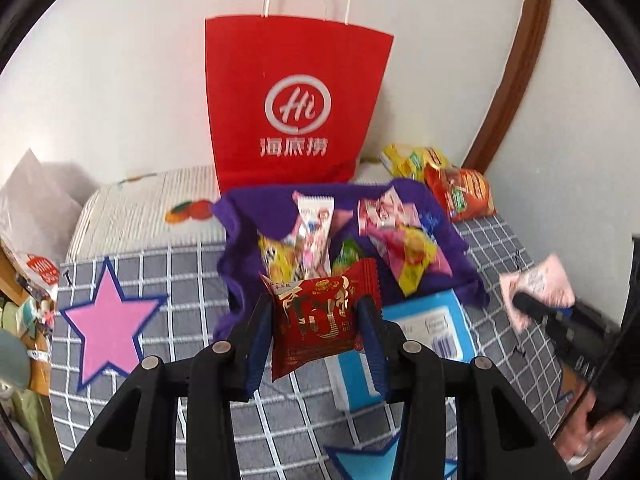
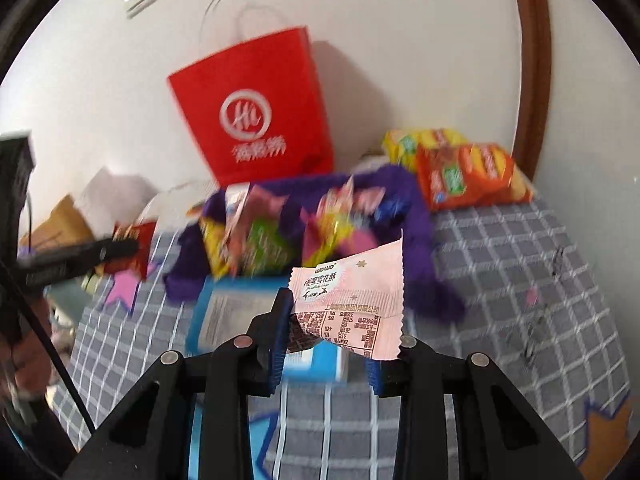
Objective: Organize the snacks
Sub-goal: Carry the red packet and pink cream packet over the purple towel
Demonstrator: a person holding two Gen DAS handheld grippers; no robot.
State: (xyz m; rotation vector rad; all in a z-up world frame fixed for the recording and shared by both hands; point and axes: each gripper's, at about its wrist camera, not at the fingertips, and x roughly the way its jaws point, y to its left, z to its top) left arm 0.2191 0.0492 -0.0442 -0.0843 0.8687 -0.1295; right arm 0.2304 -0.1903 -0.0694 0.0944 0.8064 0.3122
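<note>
My left gripper [image 1: 318, 312] is shut on a red snack packet [image 1: 320, 320] and holds it just in front of the purple felt basket [image 1: 240, 216], which holds several wrapped snacks. My right gripper [image 2: 332, 320] is shut on a pink snack packet [image 2: 352, 296] and holds it above the blue box [image 2: 232, 312], near the basket's [image 2: 420, 216] front. The right gripper with its pink packet also shows at the right of the left wrist view [image 1: 536, 292]. The left gripper with the red packet shows at the left of the right wrist view [image 2: 128, 248].
A red paper bag [image 1: 292, 100] stands against the wall behind the basket. Yellow [image 1: 412, 160] and orange [image 1: 464, 192] cracker packs lie at the back right. A blue box [image 1: 432, 328] lies on the grey checked cloth [image 1: 160, 272]. A pink star [image 1: 108, 320] marks the left.
</note>
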